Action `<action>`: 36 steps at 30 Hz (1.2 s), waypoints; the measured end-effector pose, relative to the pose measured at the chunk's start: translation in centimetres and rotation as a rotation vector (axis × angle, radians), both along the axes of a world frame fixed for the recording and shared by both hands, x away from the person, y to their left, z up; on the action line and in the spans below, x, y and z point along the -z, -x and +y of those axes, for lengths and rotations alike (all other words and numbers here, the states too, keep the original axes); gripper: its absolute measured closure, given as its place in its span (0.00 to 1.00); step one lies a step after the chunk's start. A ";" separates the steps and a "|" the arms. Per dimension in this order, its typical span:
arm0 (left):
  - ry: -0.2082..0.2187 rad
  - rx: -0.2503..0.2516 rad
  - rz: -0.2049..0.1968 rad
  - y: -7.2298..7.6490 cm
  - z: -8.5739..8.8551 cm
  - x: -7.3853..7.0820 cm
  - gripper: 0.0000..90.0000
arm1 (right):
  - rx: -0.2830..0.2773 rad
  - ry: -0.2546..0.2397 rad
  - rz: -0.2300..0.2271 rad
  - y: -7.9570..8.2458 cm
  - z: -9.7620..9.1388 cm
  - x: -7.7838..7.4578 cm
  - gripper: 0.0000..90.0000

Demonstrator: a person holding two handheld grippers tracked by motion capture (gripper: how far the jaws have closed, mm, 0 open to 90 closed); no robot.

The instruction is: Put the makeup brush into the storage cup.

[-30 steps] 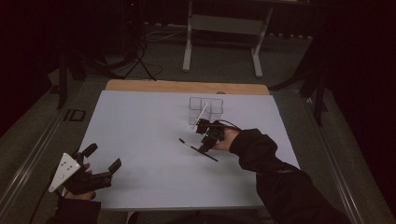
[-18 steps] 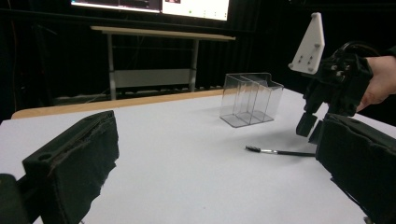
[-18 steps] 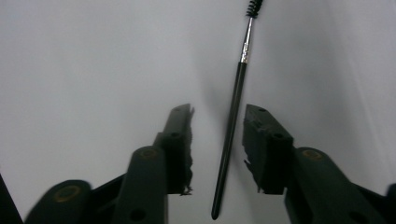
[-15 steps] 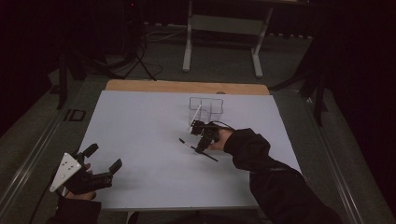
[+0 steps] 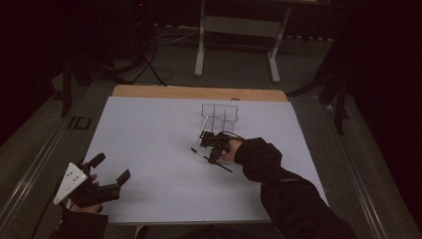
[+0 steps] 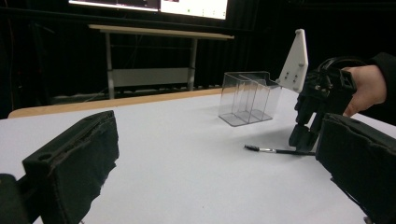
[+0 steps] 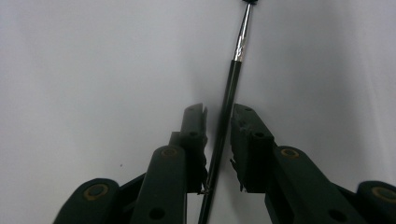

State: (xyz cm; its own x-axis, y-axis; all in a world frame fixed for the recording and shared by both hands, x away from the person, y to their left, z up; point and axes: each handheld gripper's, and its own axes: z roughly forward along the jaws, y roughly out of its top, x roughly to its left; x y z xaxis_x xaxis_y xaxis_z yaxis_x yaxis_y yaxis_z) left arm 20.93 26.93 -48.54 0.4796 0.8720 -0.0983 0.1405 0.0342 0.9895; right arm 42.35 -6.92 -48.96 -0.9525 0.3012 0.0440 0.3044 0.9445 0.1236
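Right now the right gripper (image 7: 218, 140) stands point-down over the thin black brush (image 7: 229, 100), its 2 jaws straddling the handle; they have just been closing, and a sliver of gap seems to remain on each side, though the pads may already graze it, which is hard to tell. The brush lies flat on the white table (image 5: 149, 129), bristle end pointing away from the hand, just in front of the clear divided organizer (image 5: 220, 116). The step in hand looks like the pick-up: the next move calls for finishing the squeeze squarely on the slim handle, then lifting without letting it roll. Farther out, the left gripper (image 5: 107, 169) rests at the near left corner, jaws spread wide and holding nothing.
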 end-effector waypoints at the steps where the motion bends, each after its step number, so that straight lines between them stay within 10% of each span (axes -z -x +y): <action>1: -0.001 0.000 0.000 0.0 0.0 0.0 0.00 | 0.000 0.001 -0.001 0.0 0.1 0.1 0.84; 23: 0.005 0.003 0.004 -0.2 -0.1 0.0 0.00 | 0.011 0.047 -0.056 0.3 0.2 1.0 0.95; 36: 0.004 0.005 0.004 -0.3 -0.1 0.0 0.00 | 0.064 -0.067 -0.048 0.0 -1.1 -1.0 0.95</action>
State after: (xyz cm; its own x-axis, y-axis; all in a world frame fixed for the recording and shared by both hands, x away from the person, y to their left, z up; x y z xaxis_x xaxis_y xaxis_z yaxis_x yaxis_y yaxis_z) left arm 21.21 26.80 -48.57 0.4838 0.8690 -0.1035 0.1447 0.0372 0.9888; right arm 42.33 -8.06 -48.01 -0.9328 0.3597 0.0210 0.3564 0.9124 0.2014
